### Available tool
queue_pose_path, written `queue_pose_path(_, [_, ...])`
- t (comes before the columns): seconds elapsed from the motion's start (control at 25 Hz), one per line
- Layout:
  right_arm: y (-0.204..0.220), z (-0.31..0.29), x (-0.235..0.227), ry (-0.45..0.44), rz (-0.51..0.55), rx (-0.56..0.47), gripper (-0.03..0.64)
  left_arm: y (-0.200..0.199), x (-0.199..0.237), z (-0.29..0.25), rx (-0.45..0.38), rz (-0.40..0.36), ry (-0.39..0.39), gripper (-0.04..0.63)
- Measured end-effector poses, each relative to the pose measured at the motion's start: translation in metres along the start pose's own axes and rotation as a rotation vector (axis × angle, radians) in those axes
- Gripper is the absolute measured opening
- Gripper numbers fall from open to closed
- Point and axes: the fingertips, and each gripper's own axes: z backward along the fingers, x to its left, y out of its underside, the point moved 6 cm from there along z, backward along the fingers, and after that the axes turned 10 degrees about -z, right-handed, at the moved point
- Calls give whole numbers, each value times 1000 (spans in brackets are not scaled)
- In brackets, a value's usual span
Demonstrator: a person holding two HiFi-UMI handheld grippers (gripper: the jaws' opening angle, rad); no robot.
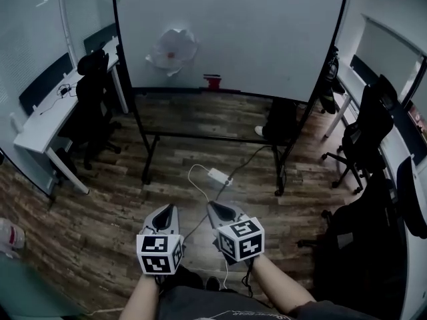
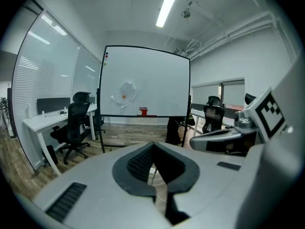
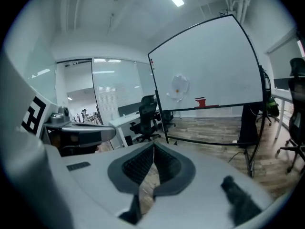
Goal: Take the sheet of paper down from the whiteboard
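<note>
A crumpled white sheet of paper [image 1: 172, 49] hangs on the whiteboard [image 1: 267, 25], pinned by a small red magnet. The paper [image 2: 125, 93] shows far ahead in the left gripper view, and the paper [image 3: 178, 87] likewise in the right gripper view. My left gripper [image 1: 165, 210] and right gripper [image 1: 215, 209] are held side by side low in the head view, well short of the board. Both are shut with nothing between their jaws.
A red eraser [image 1: 213, 81] sits on the board's tray. The board stands on a black wheeled frame [image 1: 150, 153]. A white power strip [image 1: 218, 176] with cable lies on the wooden floor. Black office chairs [image 1: 93, 99] and desks [image 1: 47, 122] stand left; more chairs [image 1: 367, 139] stand right.
</note>
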Motion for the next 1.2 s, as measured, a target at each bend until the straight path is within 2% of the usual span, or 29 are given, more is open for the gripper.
queue_pose_path(0.24, [-6,-45,9,16,75,59,23,5,40,-19,17,17,3,14])
queue_pose_path(0.52, [-43,-119,9,28,72,54,23,-7,109,-65,11,45,7,14])
queue_pose_path(0.84, [-76,-188,-6,103,-5,34,23,-15,185,-111,7,55,23,14])
queue_pose_path(1.04, [-87,-212,-12,148,-20,38,23,-17,217,-133,14,40,51,14])
queue_pose_path(1.2, [-93,-228,-23,158,-46,50,23,-20,228,-157,18,76,57,14])
